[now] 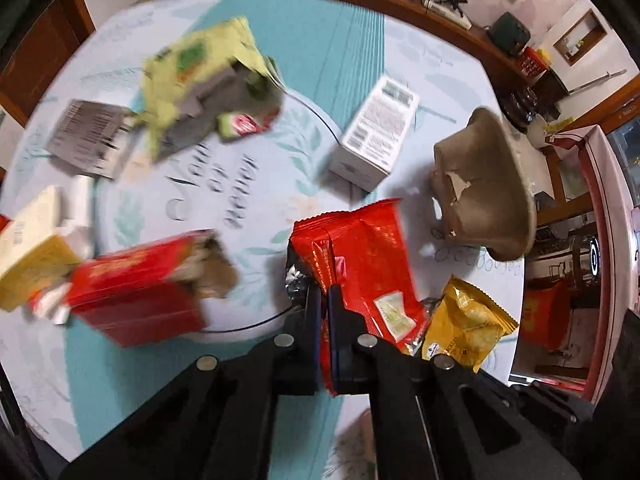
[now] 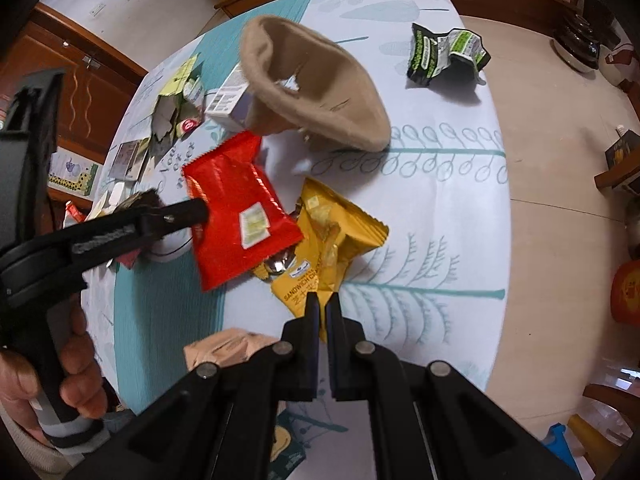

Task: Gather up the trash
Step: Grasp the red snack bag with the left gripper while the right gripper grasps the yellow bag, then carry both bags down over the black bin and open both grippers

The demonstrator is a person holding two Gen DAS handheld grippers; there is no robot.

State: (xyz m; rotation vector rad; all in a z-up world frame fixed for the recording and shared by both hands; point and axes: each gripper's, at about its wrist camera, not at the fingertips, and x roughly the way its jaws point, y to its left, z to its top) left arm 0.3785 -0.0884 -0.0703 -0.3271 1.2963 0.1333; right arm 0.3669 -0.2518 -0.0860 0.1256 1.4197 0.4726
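While left gripper [image 1: 325, 300] pinches one red wrapper [image 1: 356, 256], one yellow wrapper [image 1: 468, 324] beside.

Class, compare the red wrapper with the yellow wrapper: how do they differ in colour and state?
The red wrapper is clamped in the left gripper; the yellow wrapper is pinched by the right gripper. The red one overlaps the yellow one's edge. The yellow one reads "SANDWICH"; the red one shows a pale label. Both are crinkled foil snack packets.

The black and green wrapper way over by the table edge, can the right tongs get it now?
Probably not right away. The right tongs look shut on the yellow wrapper, and the black and green wrapper lies far across the table. The way there looks free.
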